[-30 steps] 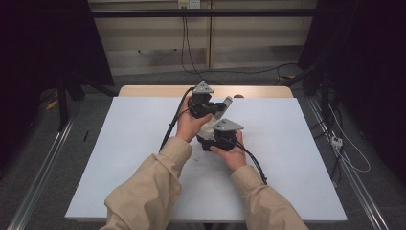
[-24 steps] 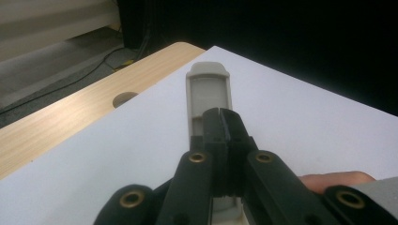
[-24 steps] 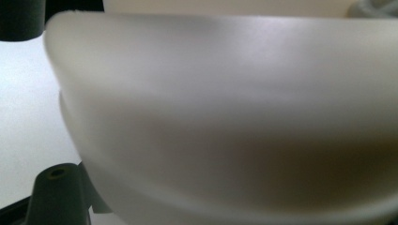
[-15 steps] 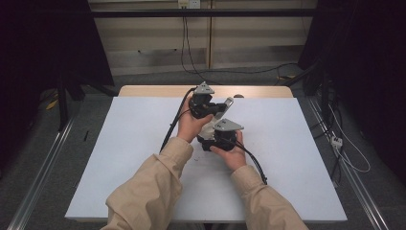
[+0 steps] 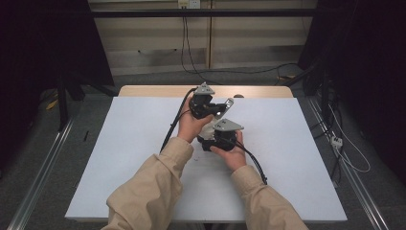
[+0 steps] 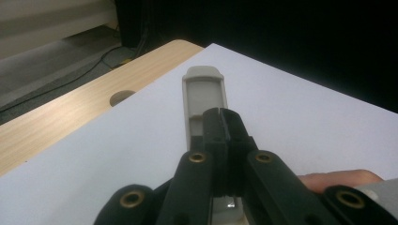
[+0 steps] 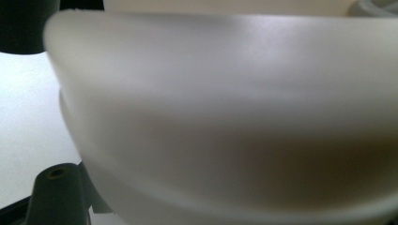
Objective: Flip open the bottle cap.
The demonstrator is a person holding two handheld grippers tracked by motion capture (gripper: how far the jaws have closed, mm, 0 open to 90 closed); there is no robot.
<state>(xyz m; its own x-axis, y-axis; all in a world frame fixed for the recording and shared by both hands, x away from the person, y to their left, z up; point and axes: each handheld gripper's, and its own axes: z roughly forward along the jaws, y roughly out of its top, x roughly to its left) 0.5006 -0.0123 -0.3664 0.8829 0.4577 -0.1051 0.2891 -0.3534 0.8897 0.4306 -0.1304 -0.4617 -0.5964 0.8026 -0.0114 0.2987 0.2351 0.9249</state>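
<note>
Pale grey plastic strip (image 6: 202,101), held above white table, pointing forward.

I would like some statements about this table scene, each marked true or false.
1. The left tongs are shut on a grey handle. True.
2. A red cloth covers the table. False: its cover is white.
3. Both hands are near the middle of the table. True.
4. The right tongs lie alone at the table's edge. False: the right hand holds them near the middle.
5. A pale curved thing sits close before the right tongs' camera. True.
</note>
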